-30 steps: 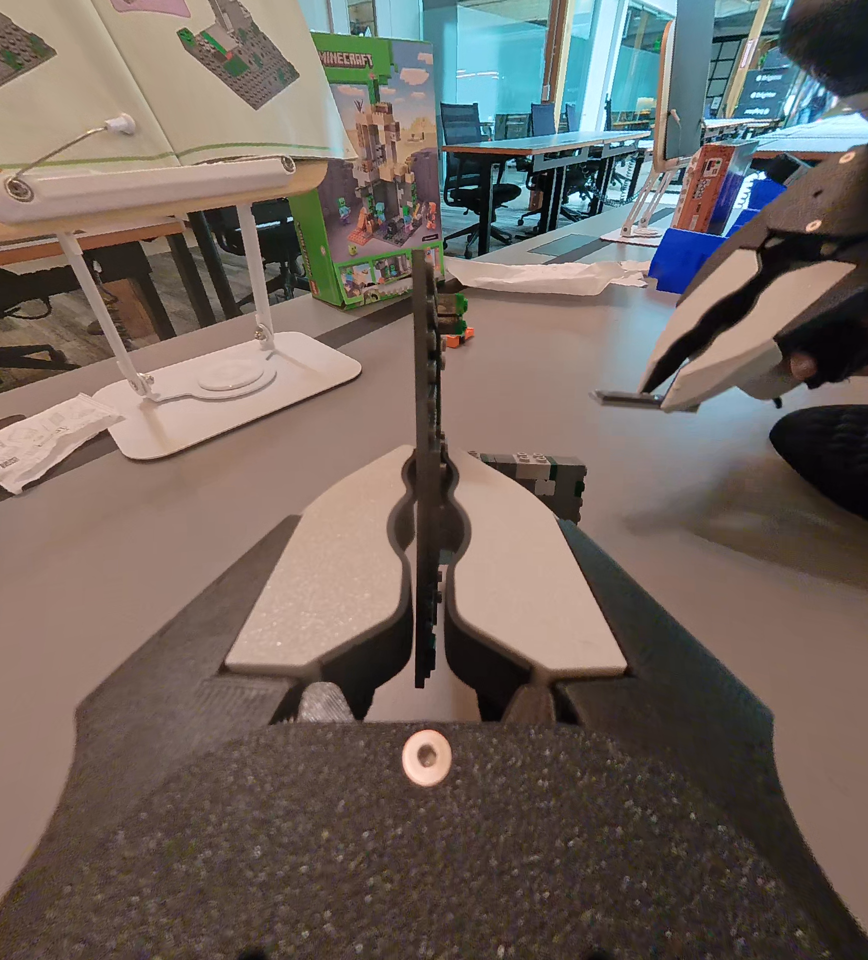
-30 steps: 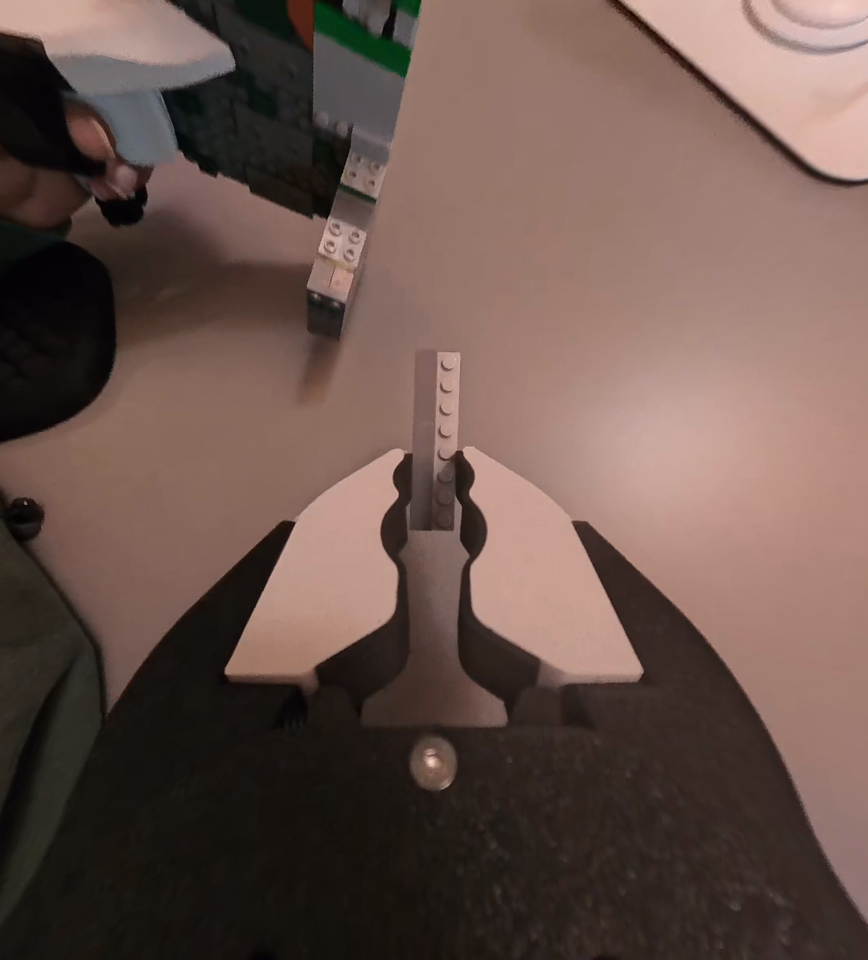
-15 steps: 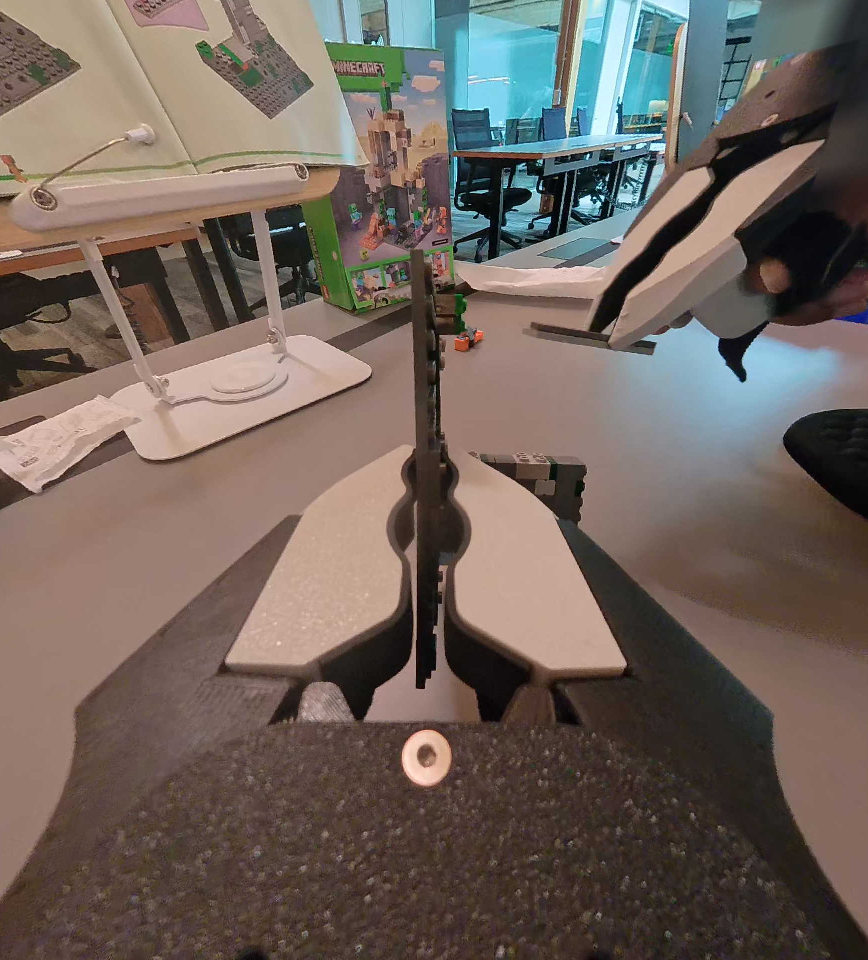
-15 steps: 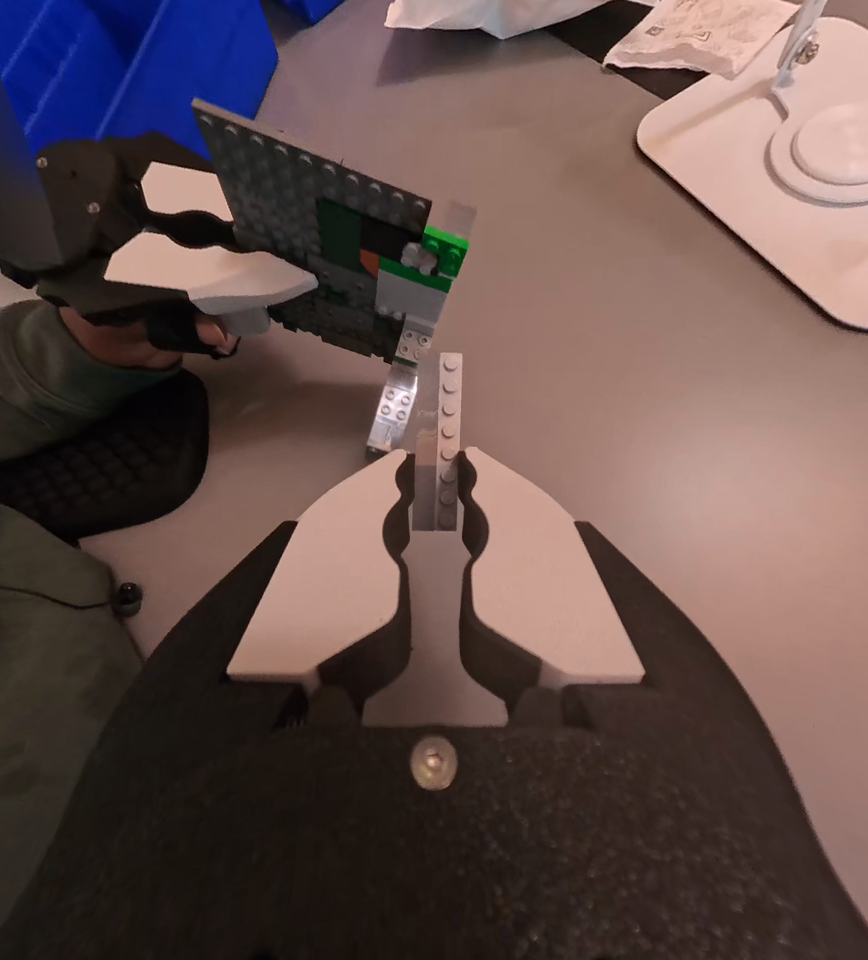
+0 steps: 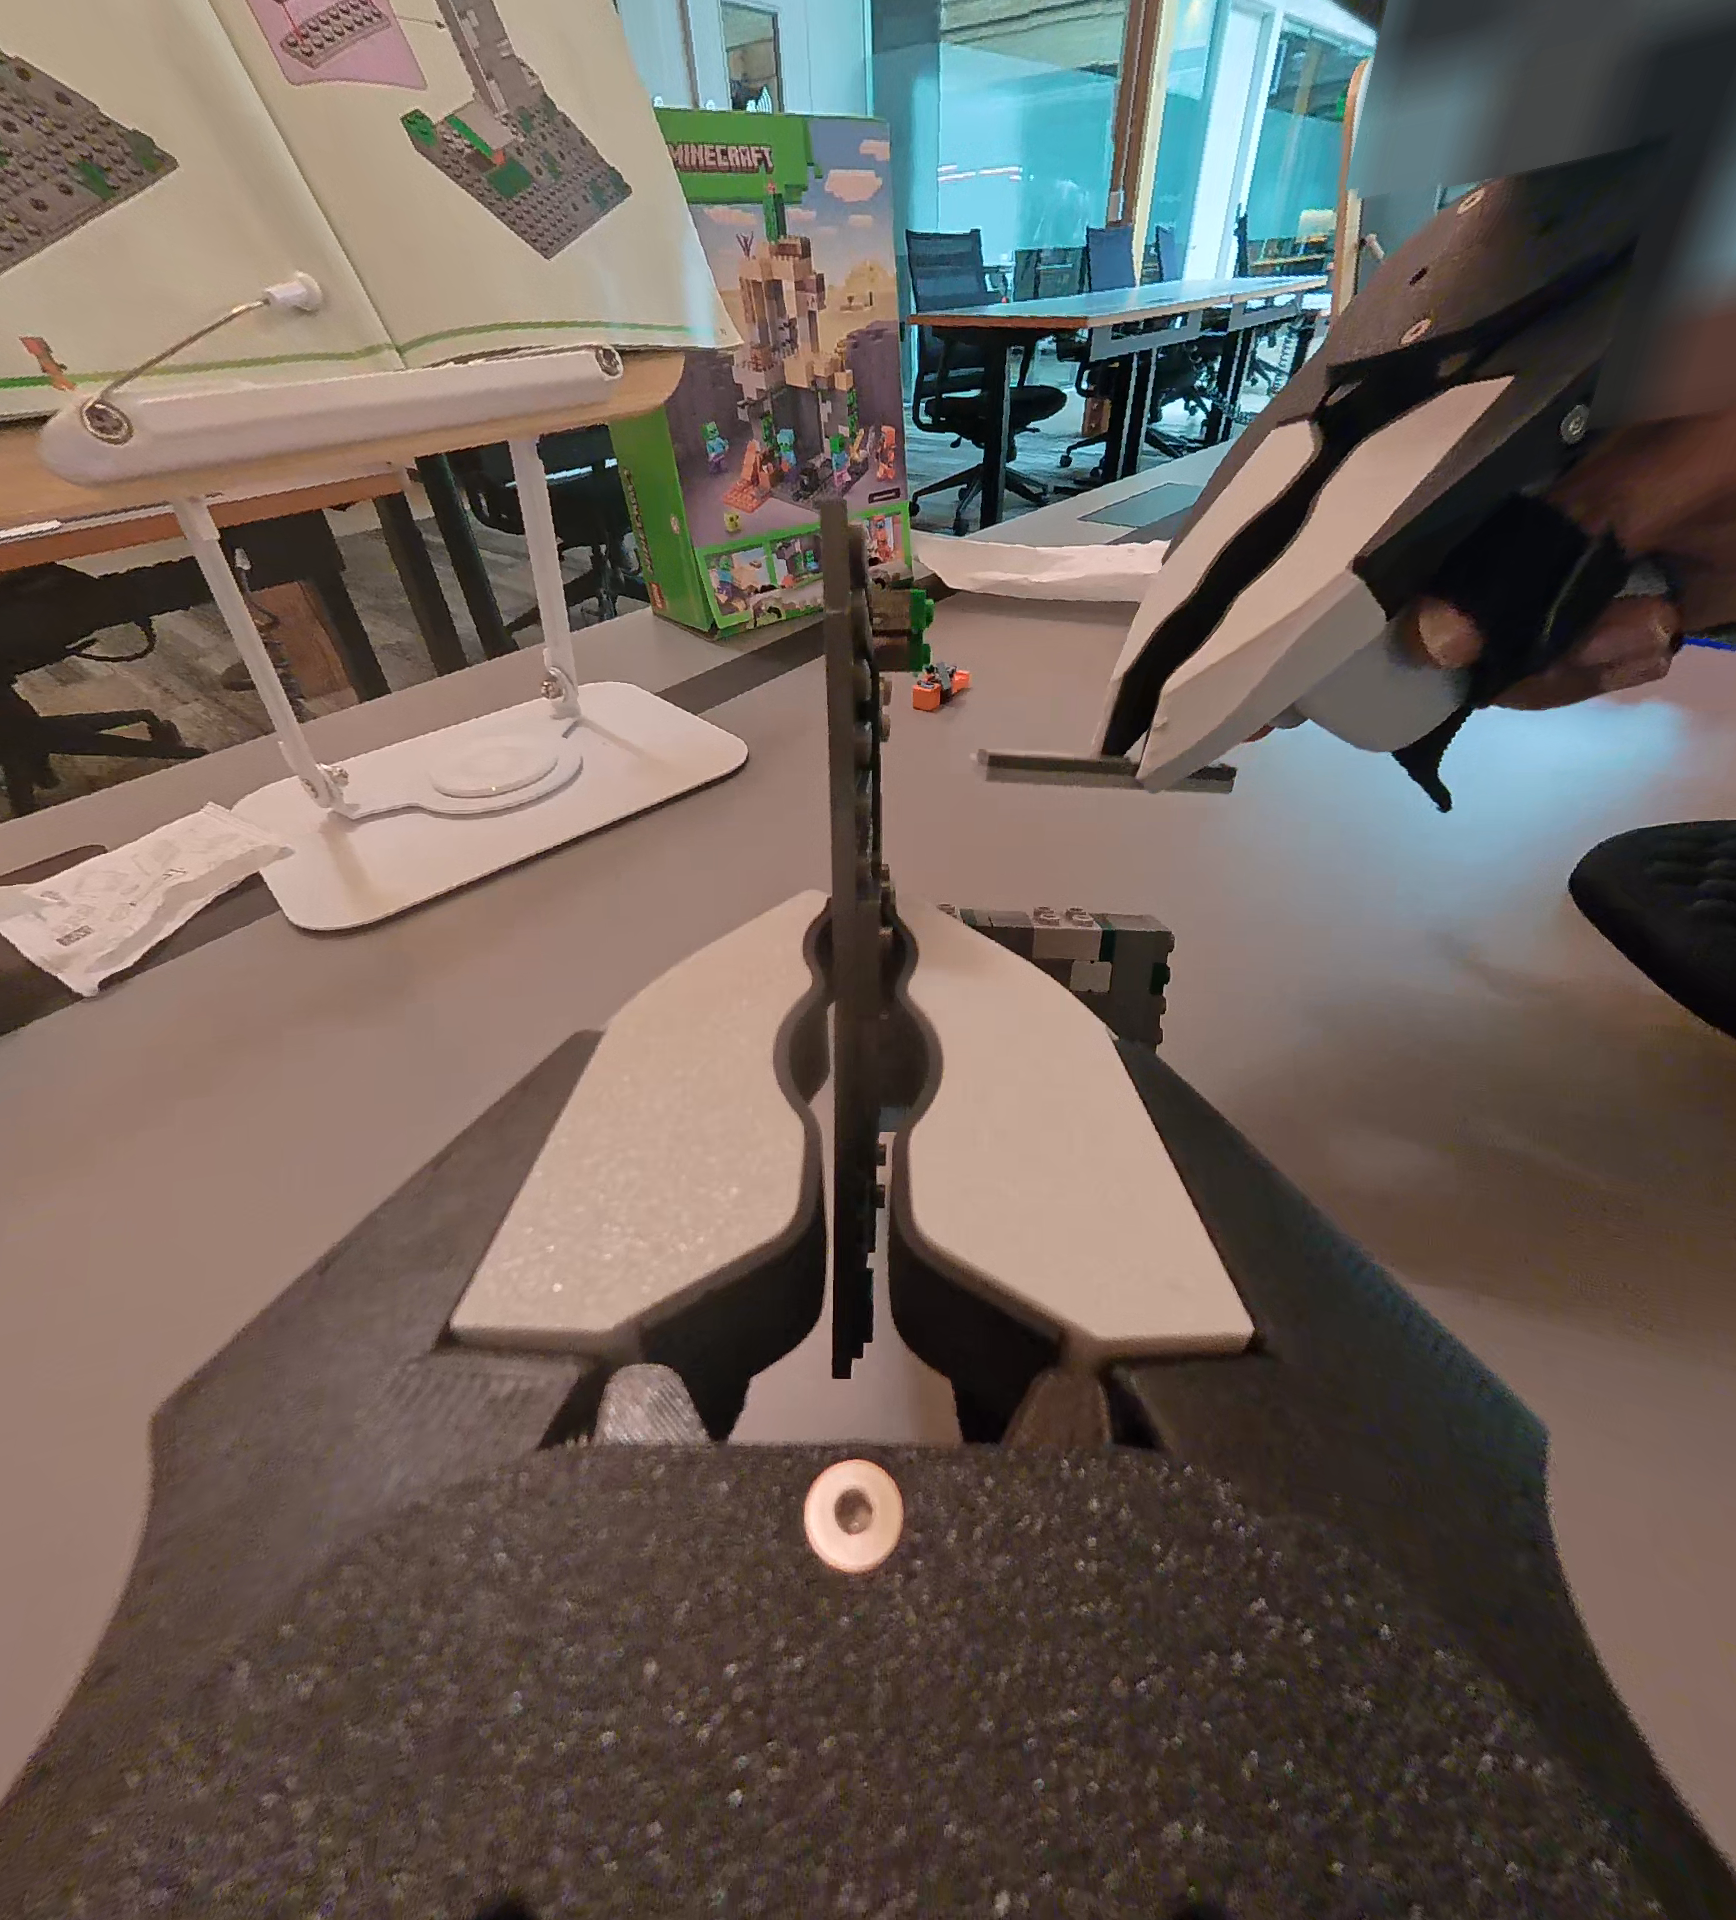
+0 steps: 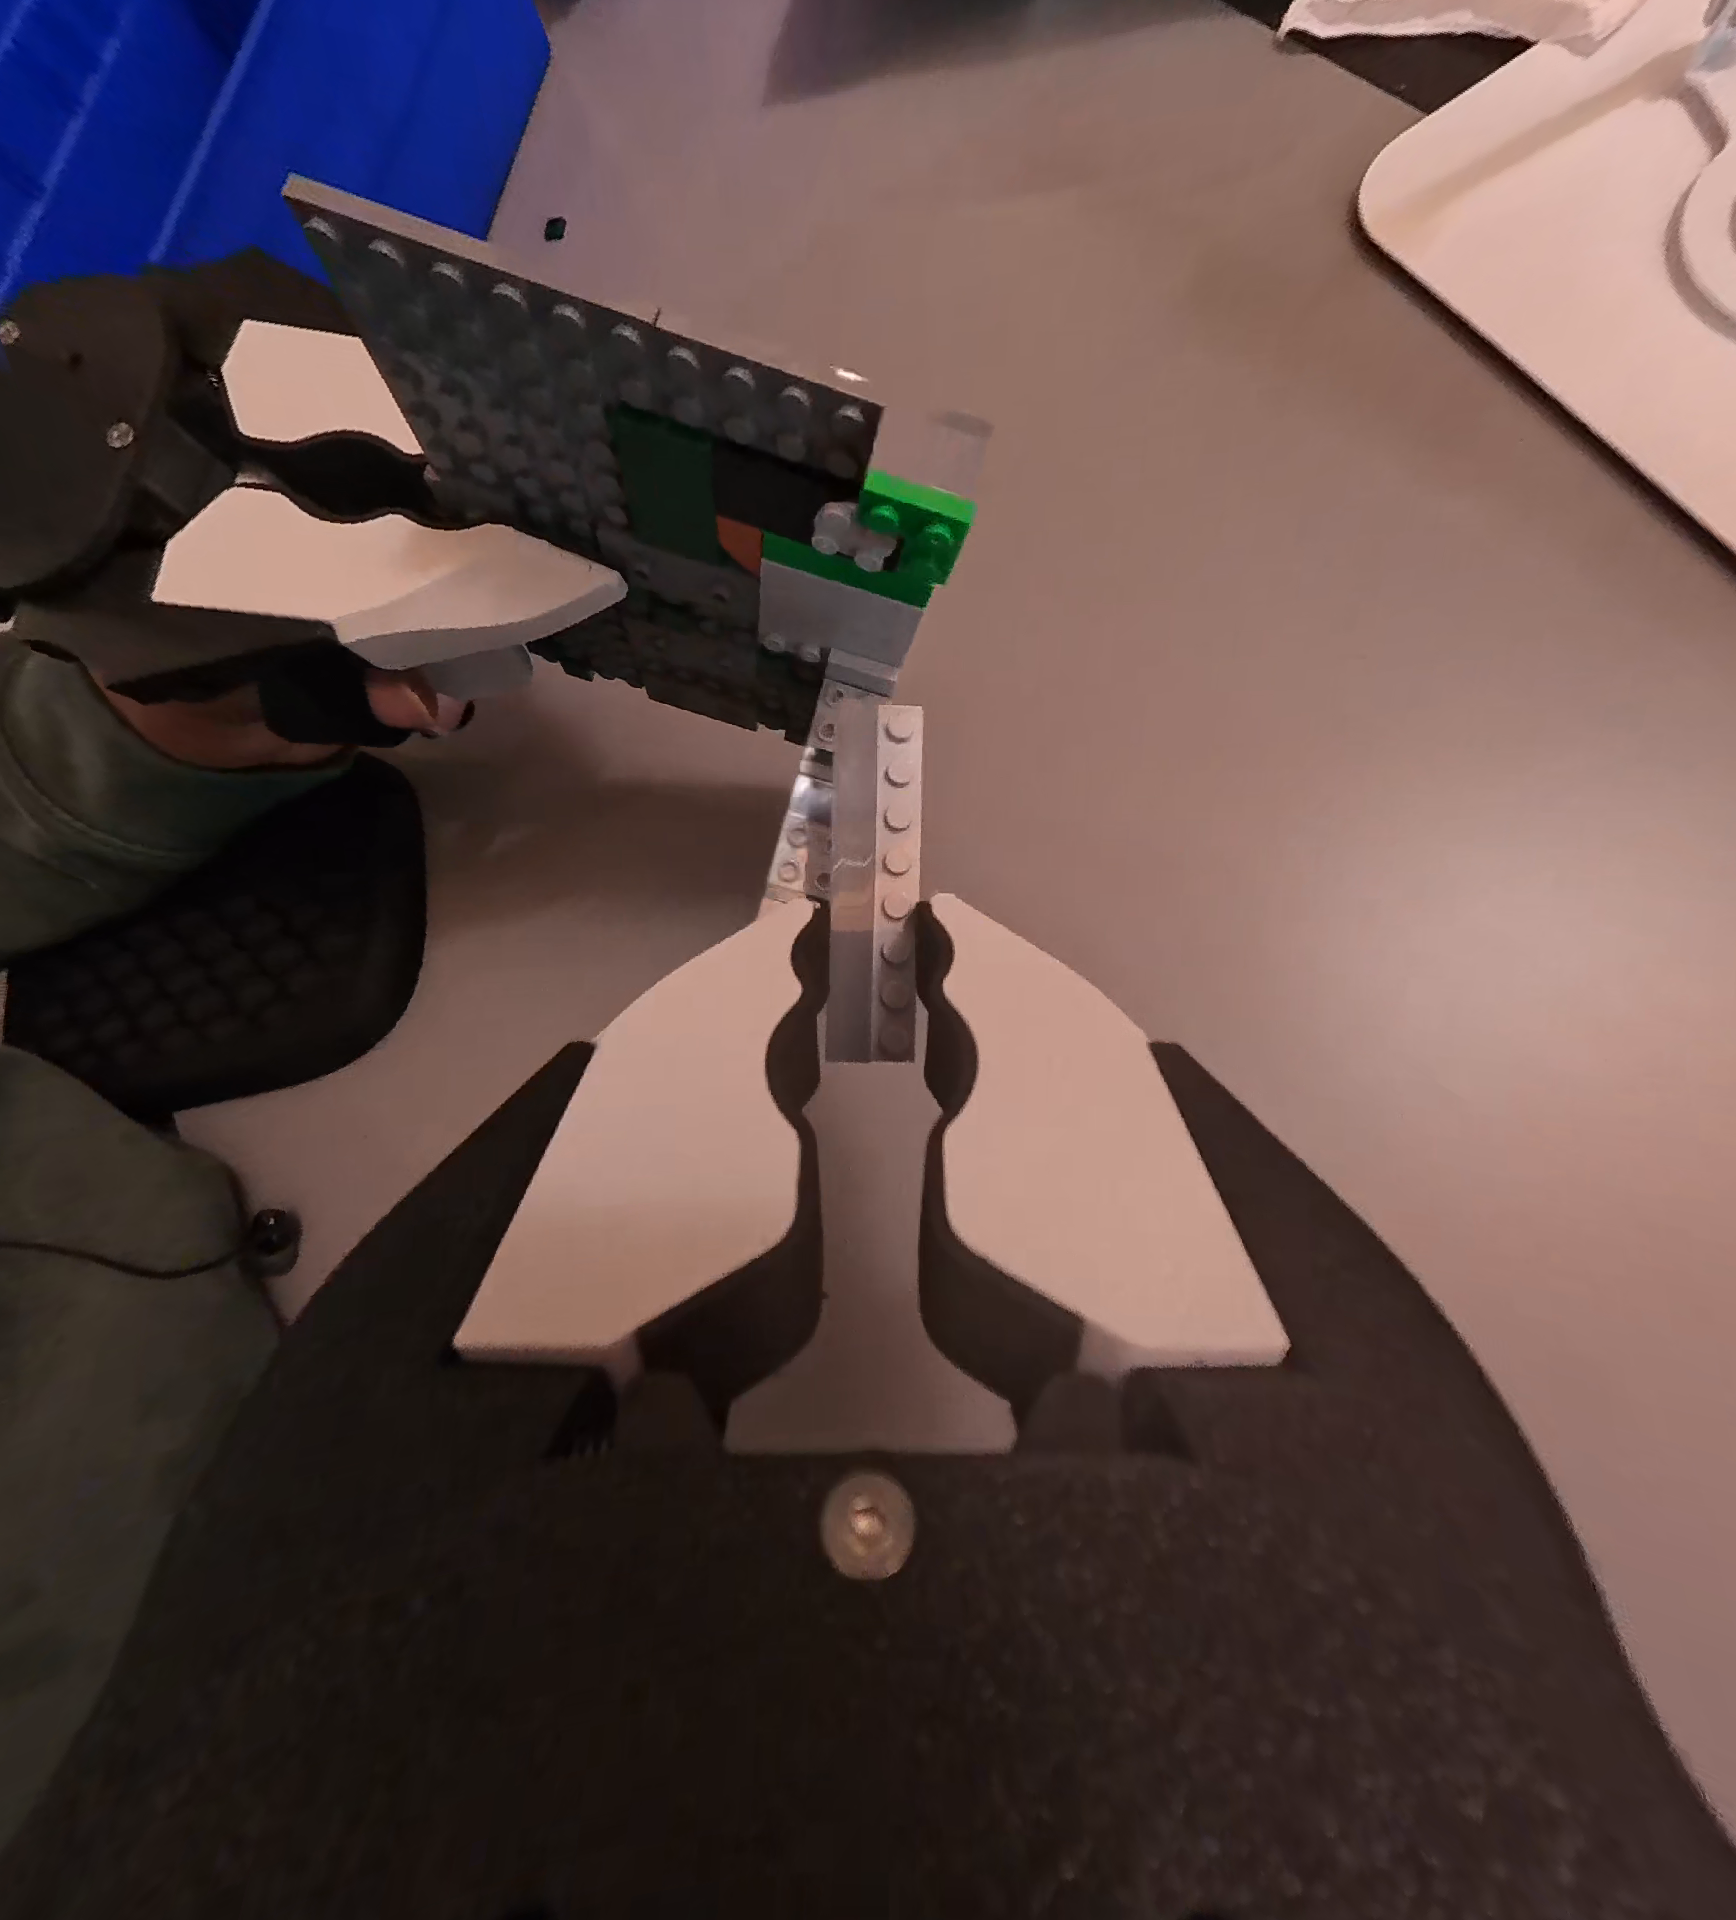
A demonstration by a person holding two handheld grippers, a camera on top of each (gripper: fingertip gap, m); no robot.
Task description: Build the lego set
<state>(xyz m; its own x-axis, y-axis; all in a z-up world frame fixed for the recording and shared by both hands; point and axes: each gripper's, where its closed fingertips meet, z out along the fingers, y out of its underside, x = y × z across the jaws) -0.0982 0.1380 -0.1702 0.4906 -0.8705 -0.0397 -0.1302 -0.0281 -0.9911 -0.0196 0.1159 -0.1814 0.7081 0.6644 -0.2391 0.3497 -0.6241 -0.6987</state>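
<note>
My left gripper (image 5: 859,920) is shut on a dark grey baseplate (image 5: 848,727) and holds it upright, edge-on, above the table. In the right wrist view the baseplate (image 6: 531,416) shows its studded face, with green bricks (image 6: 916,520) and light grey ones at its corner. My right gripper (image 6: 869,909) is shut on a long light grey plate (image 6: 895,831), whose tip is close to the baseplate's lower corner. In the left wrist view the right gripper (image 5: 1139,753) holds that plate (image 5: 1051,766) level, to the right of the baseplate. A small grey brick block (image 5: 1082,956) lies on the table.
A white book stand (image 5: 490,790) holds the open instruction booklet (image 5: 272,177) at the left, with the set's box (image 5: 791,364) behind. A blue bin (image 6: 168,125), a black cushion (image 5: 1726,935), a crumpled paper bag (image 5: 116,904) and small orange pieces (image 5: 942,681) lie around. The gap from one gripper's tips to the other's is roughly 9 centimeters.
My right gripper has lifted the long plate off the table and carried it towards the baseplate. My left gripper has kept the baseplate upright, nearly still.
</note>
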